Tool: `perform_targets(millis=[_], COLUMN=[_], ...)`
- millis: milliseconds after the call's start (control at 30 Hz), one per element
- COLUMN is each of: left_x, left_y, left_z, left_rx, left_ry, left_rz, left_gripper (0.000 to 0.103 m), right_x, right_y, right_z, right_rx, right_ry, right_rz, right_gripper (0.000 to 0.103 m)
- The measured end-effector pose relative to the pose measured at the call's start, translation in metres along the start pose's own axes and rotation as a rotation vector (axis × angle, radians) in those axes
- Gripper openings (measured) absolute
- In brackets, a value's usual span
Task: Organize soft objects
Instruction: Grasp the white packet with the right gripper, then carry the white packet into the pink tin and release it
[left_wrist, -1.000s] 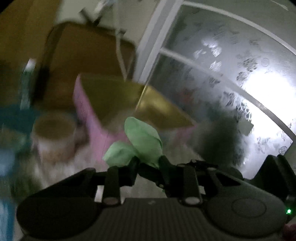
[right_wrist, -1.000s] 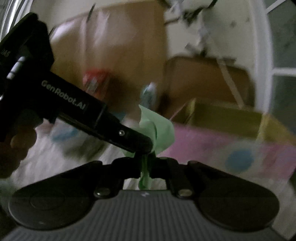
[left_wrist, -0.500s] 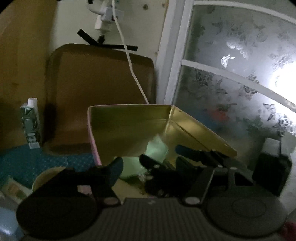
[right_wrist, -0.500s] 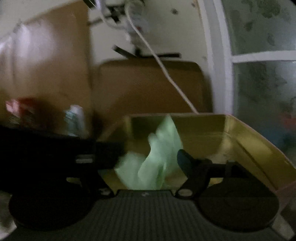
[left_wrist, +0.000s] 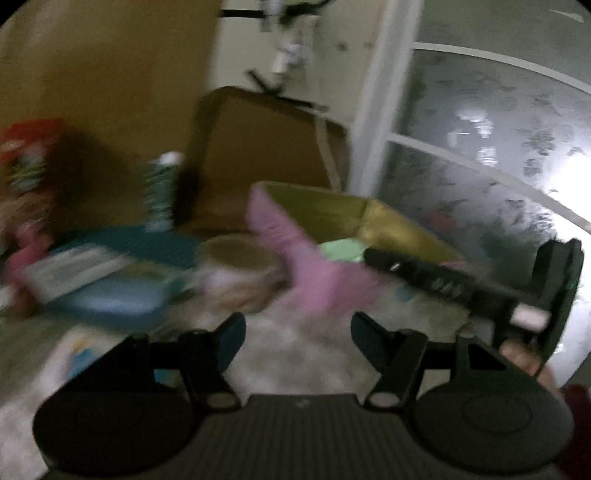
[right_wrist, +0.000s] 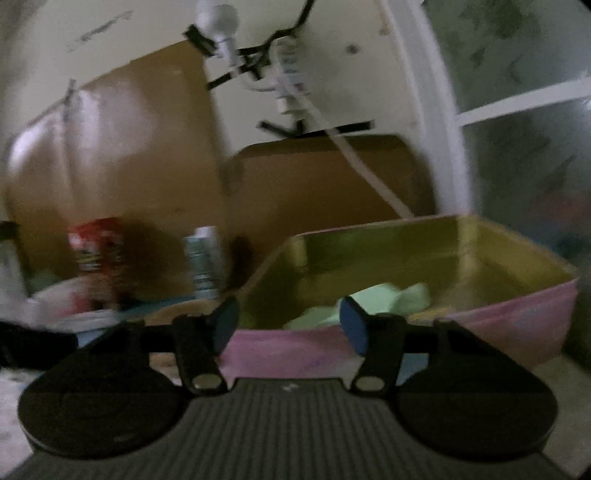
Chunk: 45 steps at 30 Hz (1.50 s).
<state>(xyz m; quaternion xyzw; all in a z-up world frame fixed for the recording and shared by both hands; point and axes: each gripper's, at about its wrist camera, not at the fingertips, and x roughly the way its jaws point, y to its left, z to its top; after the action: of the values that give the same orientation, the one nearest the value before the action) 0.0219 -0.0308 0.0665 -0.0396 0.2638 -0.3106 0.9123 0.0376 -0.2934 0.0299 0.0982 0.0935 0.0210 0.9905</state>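
A light green cloth (right_wrist: 384, 301) lies inside the pink box with a yellow inside (right_wrist: 517, 325). It also shows in the left wrist view (left_wrist: 341, 249), inside the same box (left_wrist: 295, 258). My right gripper (right_wrist: 288, 321) is open and empty, just in front of the box's near wall. My left gripper (left_wrist: 297, 339) is open and empty, back from the box over the pale cloth-covered surface. The right gripper's arm (left_wrist: 443, 280) reaches to the box in the left wrist view.
A brown board (right_wrist: 321, 184) leans on the wall behind the box. A white cable (right_wrist: 365, 173) hangs down to it. A small tube (right_wrist: 201, 262) and a red packet (right_wrist: 98, 247) stand at left. A round paper cup (left_wrist: 236, 258) and blue items (left_wrist: 110, 291) lie left of the box. A frosted window (left_wrist: 498, 147) is at right.
Both grippers held the green cloth a second ago, carried it over the box and let go. The cloth now lies in the box; both grippers are open and have drawn back.
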Motion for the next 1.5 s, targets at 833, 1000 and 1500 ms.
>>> perform_targets(millis=[833,1000,1500], left_x=[-0.094,-0.094,-0.090], left_y=[0.131,0.139,0.105], left_z=[-0.053,-0.057,-0.045], left_rx=[-0.325,-0.353,-0.302], left_ry=[-0.100,-0.105,-0.084], left_rz=[0.095,0.090,-0.044], left_gripper=[0.067,0.068,0.068], right_x=[0.206,0.227,0.103], right_y=[0.176,0.172,0.124], right_z=[0.022,0.005,0.020], right_rx=[0.209,0.338,0.529], right_ry=[0.567,0.687,0.422], right_rz=[0.273,0.317,0.434], right_gripper=[0.066,0.064,0.016])
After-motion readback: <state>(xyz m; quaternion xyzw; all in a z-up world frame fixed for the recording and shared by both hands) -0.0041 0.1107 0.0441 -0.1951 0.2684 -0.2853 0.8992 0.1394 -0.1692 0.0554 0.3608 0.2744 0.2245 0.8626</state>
